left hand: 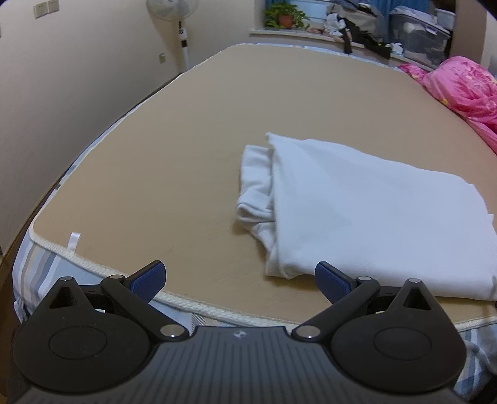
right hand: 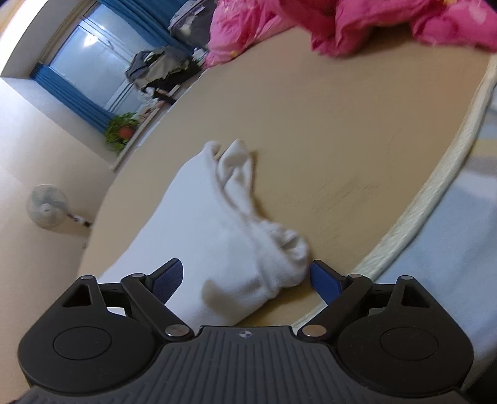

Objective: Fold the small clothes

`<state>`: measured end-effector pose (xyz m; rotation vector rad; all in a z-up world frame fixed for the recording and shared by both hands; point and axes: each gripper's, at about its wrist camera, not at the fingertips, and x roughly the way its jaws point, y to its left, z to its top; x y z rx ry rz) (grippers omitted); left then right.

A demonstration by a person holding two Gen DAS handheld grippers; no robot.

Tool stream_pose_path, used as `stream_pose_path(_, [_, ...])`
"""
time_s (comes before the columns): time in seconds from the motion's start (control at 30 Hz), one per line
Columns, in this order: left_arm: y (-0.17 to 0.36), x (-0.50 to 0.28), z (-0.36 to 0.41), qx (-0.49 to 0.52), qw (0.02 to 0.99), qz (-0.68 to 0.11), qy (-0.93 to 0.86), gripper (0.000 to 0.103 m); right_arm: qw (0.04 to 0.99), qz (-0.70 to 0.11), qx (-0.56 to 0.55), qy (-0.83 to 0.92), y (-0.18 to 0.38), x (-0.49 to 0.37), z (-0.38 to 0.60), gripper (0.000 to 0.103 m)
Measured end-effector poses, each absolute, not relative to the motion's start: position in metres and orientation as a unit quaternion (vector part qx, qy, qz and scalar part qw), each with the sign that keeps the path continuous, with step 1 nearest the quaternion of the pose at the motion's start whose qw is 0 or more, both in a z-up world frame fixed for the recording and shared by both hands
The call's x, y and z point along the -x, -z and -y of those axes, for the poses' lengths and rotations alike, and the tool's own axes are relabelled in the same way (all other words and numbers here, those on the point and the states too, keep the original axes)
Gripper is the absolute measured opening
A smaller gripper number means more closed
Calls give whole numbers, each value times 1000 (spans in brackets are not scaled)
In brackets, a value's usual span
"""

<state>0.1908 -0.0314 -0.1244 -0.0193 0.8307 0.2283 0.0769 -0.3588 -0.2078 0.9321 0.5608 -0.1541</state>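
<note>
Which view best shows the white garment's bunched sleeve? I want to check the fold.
The left wrist view: the sleeve lies sharp and whole beside the folded white garment. The right wrist view shows it closer but motion-blurred.

A home bedroom is shown: a bed (left hand: 192, 130) with a tan cover and striped sheet is seen, with a pink quilt (left hand: 462, 87) bunched on it, a standing fan (left hand: 174, 12) by the wall, and a potted plant (left hand: 284, 15) and heaped clothes (left hand: 354, 18) on the windowsill.
</note>
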Motion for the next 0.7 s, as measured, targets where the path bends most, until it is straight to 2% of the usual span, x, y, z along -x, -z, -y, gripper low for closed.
stream_pose_path(0.13, [129, -194, 26, 14, 904, -410, -121, 102, 835, -242, -490, 68, 214, -88, 363, 92])
stream_pose_path(0.17, [130, -195, 24, 14, 903, -411, -124, 102, 828, -234, -505, 68, 216, -90, 365, 81])
stream_pose_path(0.2, [130, -197, 23, 12, 902, -412, -127, 102, 823, -228, -515, 73, 217, -92, 367, 62])
stream_pose_path(0.23, [131, -199, 21, 10, 901, -414, -132, 102, 813, -235, -527, 74, 220, -96, 369, 20])
stream_pose_path(0.3, [133, -205, 16, 12, 897, -417, -144, 102, 796, -230, -554, 85, 219, -94, 367, 20])
stream_pose_path(0.47, [144, -226, -10, 39, 882, -436, -175, 102, 799, -265, -523, 131, 202, -106, 358, 20])
stream_pose_path(0.57, [150, -234, -25, 56, 878, -439, -179, 102, 834, -272, -455, 155, 169, -122, 339, 19])
stream_pose_path(0.7, [157, -239, -42, 70, 878, -443, -166, 102, 923, -239, -278, 116, 92, -158, 265, 19])
